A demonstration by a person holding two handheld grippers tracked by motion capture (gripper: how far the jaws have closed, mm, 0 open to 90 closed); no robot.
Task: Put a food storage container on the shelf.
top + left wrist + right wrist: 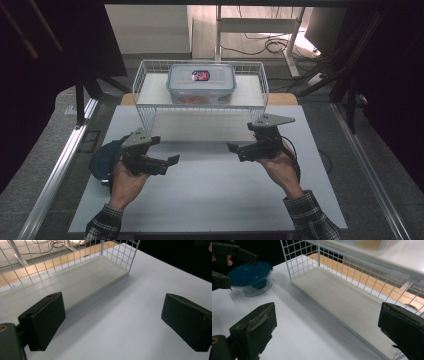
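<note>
- The left tool (161, 161) hovers above the white table (210, 195), in front of the wire rack's (150, 112) left end, jaws spread wide with nothing between them.
- The right tool (237, 148) hovers in front of the rack's right end, jaws likewise wide apart and empty; the two tools point toward each other.
- A round container with a blue lid (250, 277) sits on the table in front of the rack's left corner, just behind the left hand (127, 180).
- A clear rectangular box with a blue-grey lid (201, 82) rests on the rack's upper shelf (155, 92), near its middle.
- The rack's lower board (75, 282) lies bare.
</note>
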